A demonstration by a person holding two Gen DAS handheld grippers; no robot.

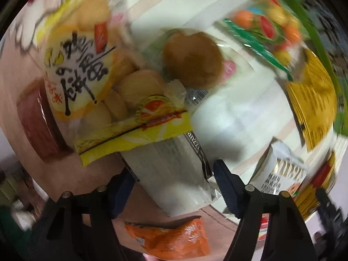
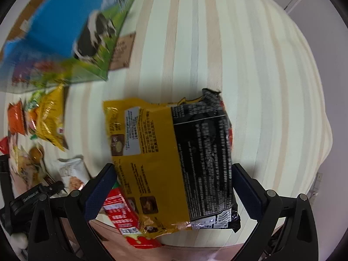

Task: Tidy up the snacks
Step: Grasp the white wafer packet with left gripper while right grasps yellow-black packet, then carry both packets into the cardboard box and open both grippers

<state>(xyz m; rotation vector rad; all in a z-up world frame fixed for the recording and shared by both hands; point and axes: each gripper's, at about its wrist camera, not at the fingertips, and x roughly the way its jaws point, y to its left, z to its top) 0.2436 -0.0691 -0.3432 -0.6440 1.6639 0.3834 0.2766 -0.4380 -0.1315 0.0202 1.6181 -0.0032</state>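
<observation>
1. Packet first, the biggest thing I've got: a yellow-and-black crinkly foil snack packet (image 2: pixel 174 163) sits between the fingers of my right gripper (image 2: pixel 174 193), over the striped cream tablecloth (image 2: pixel 261 87). The jaws are spread about as wide as the packet, with both pads at its edges. I honestly can't tell if they're pinching it or just framing it. It looks light and puffy, with slick film that will slide and crumple, so I'd squeeze across the flat middle rather than the sealed ends.

2. Next down, a white plastic-wrapped packet with a black printed edge (image 1: pixel 169 174) lies between the fingers of my left gripper (image 1: pixel 174 187). The jaws are wide open, with a clear gap on the right side, so nothing's held. It looks soft and floppy. I'd take it across the narrow width, near the middle, so it doesn't fold.

3. A clear-and-yellow bag of round pale biscuits (image 1: pixel 104 82) overlaps the white packet's far end. It's probably brittle inside, so go gentle and lift from the seam.

4. A single wrapped brown bun (image 1: pixel 193 58) sits just beyond that. It's squashy and featherweight, so it only needs a light grip.

5. A small orange foil sachet (image 1: pixel 171 239) sits below the left fingers, near the table edge. It's tiny and slippery, so pinch a corner.
</observation>
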